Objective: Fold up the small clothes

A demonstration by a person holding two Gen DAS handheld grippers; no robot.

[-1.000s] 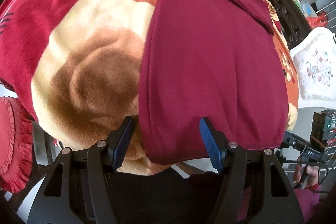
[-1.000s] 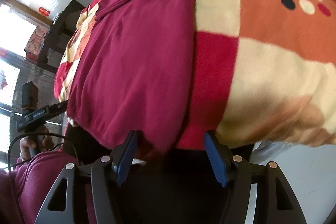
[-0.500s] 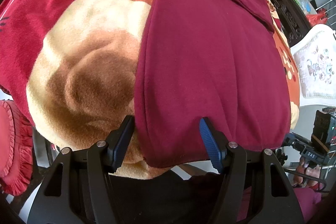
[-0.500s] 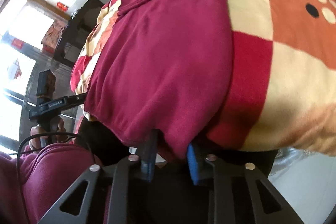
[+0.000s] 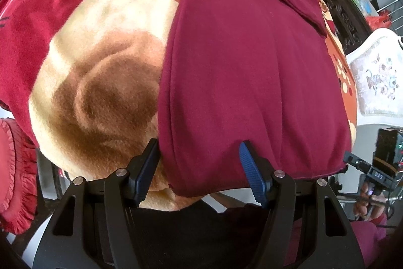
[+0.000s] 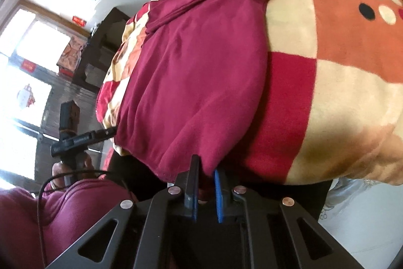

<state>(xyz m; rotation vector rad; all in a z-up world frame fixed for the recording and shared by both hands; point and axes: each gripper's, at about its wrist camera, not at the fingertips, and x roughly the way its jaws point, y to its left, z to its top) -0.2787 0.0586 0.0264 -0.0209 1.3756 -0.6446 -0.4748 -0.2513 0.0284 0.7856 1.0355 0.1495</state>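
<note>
A maroon garment [image 5: 252, 67] lies flat on a checked fleece blanket [image 5: 100, 42], its folded upper part at the far end. My left gripper [image 5: 199, 144] stands open at the near hem, and the garment's left corner lies between its fingers without being pinched. In the right wrist view the same garment [image 6: 201, 67] lies on the blanket [image 6: 340, 92]. My right gripper [image 6: 205, 165] is closing tight on the hem's right corner, with cloth pinched between the blue pads. The hem bunches up just above those jaws.
A white upholstered chair [image 5: 377, 77] stands to the right, with dark carved furniture [image 5: 340, 9] behind it. A red ruffled cushion [image 5: 12, 168] hangs at the left edge. The person's maroon sleeve [image 6: 63, 213] is at the lower left, below the blanket's edge.
The right jaws have come together on the garment's hem corner, and that gripper has tilted, so the view swung a little. The left gripper has stayed open and still.
</note>
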